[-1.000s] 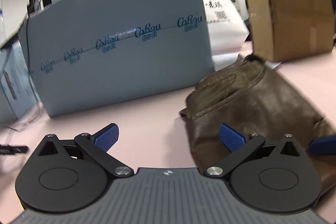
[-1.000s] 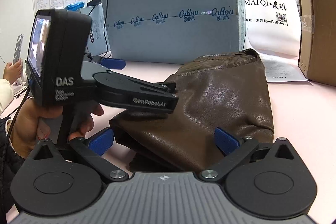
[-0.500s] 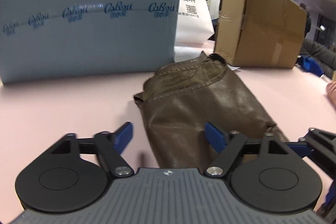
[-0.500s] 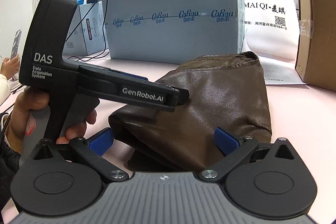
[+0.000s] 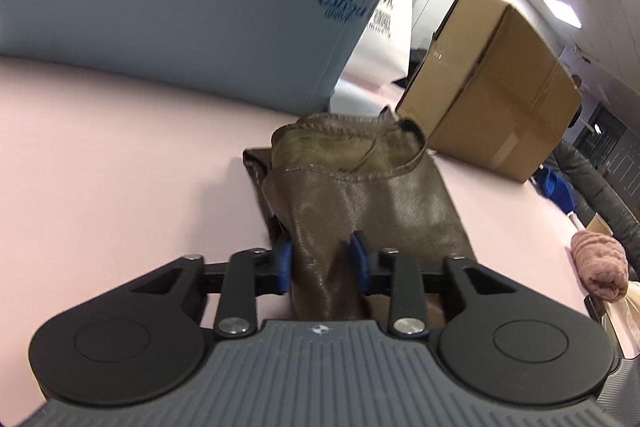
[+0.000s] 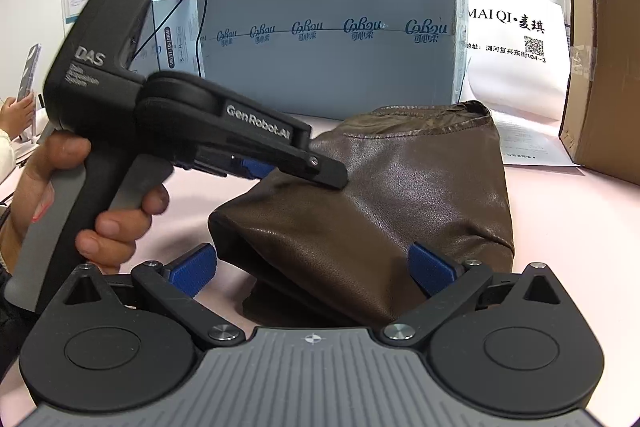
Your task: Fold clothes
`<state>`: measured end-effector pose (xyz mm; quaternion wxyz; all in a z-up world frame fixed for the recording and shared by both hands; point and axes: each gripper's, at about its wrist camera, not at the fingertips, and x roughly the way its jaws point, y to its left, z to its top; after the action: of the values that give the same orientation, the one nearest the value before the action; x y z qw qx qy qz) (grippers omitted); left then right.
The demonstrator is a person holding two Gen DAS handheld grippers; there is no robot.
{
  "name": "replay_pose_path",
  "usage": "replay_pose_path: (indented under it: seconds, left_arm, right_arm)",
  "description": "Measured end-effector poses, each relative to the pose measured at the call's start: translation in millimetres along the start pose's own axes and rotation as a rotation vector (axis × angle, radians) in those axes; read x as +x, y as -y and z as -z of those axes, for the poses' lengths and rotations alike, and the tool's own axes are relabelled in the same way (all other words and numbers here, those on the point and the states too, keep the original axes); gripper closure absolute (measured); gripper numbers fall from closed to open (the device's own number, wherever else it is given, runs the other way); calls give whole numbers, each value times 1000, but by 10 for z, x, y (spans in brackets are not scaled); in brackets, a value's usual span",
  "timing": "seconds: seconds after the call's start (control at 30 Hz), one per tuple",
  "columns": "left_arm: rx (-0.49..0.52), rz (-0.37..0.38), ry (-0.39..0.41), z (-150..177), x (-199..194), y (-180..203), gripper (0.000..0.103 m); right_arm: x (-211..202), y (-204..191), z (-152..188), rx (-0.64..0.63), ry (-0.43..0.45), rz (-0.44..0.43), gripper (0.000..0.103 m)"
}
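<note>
Two views, taken in turn.

Left wrist: the brown leather garment [image 5: 360,195] lies folded on the pink bench [image 5: 120,167], its lined opening facing the grey-blue carton [image 5: 180,19]. The left gripper [image 5: 320,259] pinches a raised ridge at the near edge; its fingers [image 5: 283,259], spread wide and empty a second ago, have just been closing on it. Judged soft but heavy, slick-faced, slow to crease; a doubled edge or seam gives the surest hold.

Right wrist: the right gripper [image 6: 312,267] has its fingers [image 6: 192,269] spread either side of the near fold, unchanged. The left tool has rolled and come onto the leather.
</note>
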<state>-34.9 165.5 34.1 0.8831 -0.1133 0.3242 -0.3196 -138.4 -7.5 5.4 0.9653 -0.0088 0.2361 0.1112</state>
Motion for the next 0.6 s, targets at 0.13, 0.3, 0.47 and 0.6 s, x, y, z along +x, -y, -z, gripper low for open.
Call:
replay_pose_path:
  seconds: [0.13,0.3,0.47,0.6]
  left_arm:
    - [-12,-17,27,39,-106,16,83]
    - [15,-77,83,106,-257,37,83]
    - [94,-185,97,198,-268,100,81]
    - [142,-242,74,221,-185,140,76]
  right_arm:
    - [-15,4,2,-4,9,-6,0]
    - [-183,94,5,80,106,-124,0]
    - [-381,218,-17,167,248,-74,0]
    - [-258,372,-18,250,195,149,0]
